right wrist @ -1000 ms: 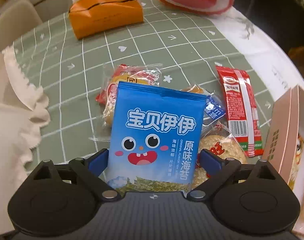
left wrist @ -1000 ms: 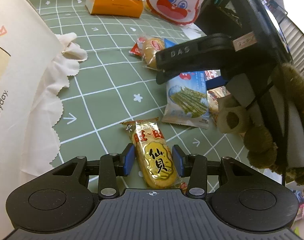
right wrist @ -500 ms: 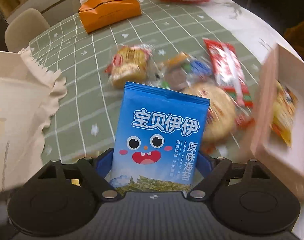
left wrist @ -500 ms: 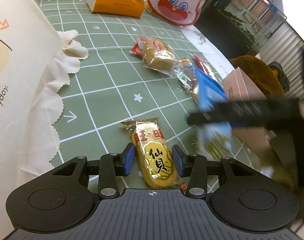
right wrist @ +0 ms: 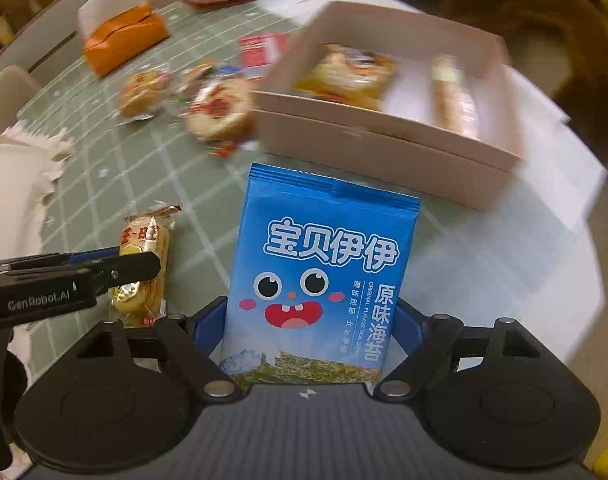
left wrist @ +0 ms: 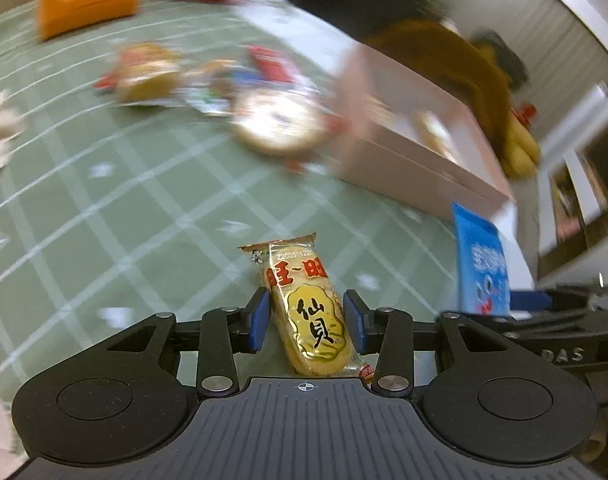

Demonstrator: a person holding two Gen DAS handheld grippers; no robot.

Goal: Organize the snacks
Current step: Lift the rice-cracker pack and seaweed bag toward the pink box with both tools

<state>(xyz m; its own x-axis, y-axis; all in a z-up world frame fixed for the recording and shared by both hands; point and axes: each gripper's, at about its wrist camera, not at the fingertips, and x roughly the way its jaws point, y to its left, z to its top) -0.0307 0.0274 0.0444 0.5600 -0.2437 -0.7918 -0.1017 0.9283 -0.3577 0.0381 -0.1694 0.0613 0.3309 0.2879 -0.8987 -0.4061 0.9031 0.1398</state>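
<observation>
Left wrist view: my left gripper (left wrist: 307, 315) clamps a gold rice cracker packet (left wrist: 309, 306) stamped "Z202511220" over the green grid tablecloth (left wrist: 116, 208) — open cloth ahead. The pink box (left wrist: 419, 168) sits beyond, blurred.

Right wrist view: my right gripper (right wrist: 311, 330) clamps a blue seaweed packet (right wrist: 317, 276) reading "ORIGINAL FLAVOR SEA" — held just short of the box's near wall (right wrist: 383, 160). "GenRobot.AI" marks the left tool.
</observation>
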